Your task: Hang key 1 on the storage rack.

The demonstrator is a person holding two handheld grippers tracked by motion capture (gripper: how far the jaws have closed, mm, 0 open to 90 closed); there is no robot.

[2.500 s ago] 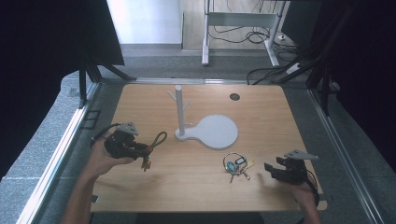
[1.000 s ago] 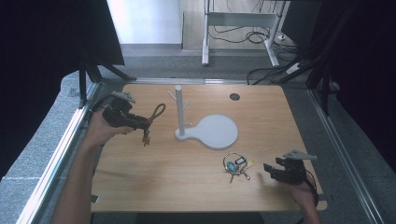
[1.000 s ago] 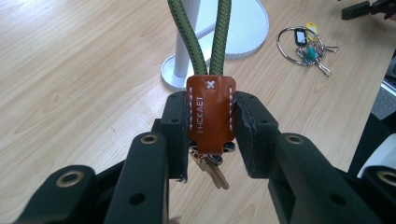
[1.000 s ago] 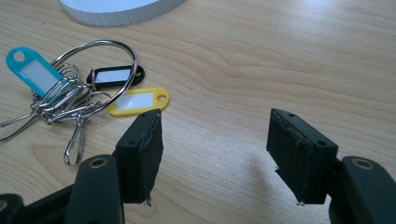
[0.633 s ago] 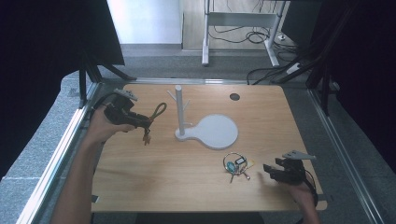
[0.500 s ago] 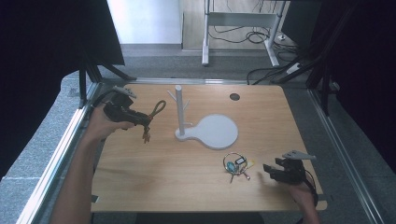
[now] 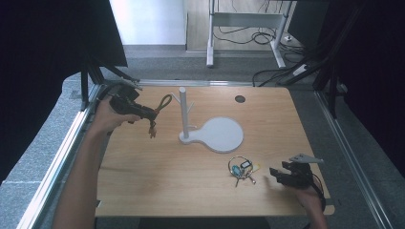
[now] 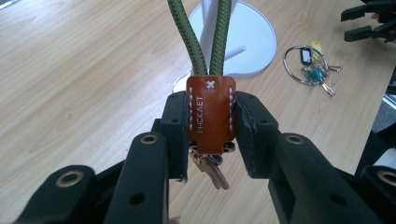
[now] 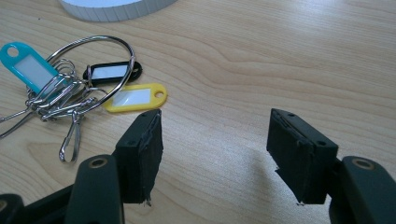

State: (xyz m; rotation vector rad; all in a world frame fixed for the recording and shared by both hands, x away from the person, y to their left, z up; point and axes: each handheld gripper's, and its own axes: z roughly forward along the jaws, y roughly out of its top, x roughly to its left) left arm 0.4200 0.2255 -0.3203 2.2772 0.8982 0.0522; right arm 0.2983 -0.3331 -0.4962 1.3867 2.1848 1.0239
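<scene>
Left gripper (image 8: pixel 210 154): jaws clamped on the brown leather tab (image 8: pixel 210 114) of a green cord loop (image 7: pixel 162 102), keys (image 8: pixel 212 170) hanging below; held above the table (image 7: pixel 157 171), left of the white peg stand (image 7: pixel 184 114). Right gripper (image 9: pixel 215 154): jaws apart, nothing between them, apparently resting low on the table beside the key ring with coloured tags (image 9: pixel 88 79).
</scene>
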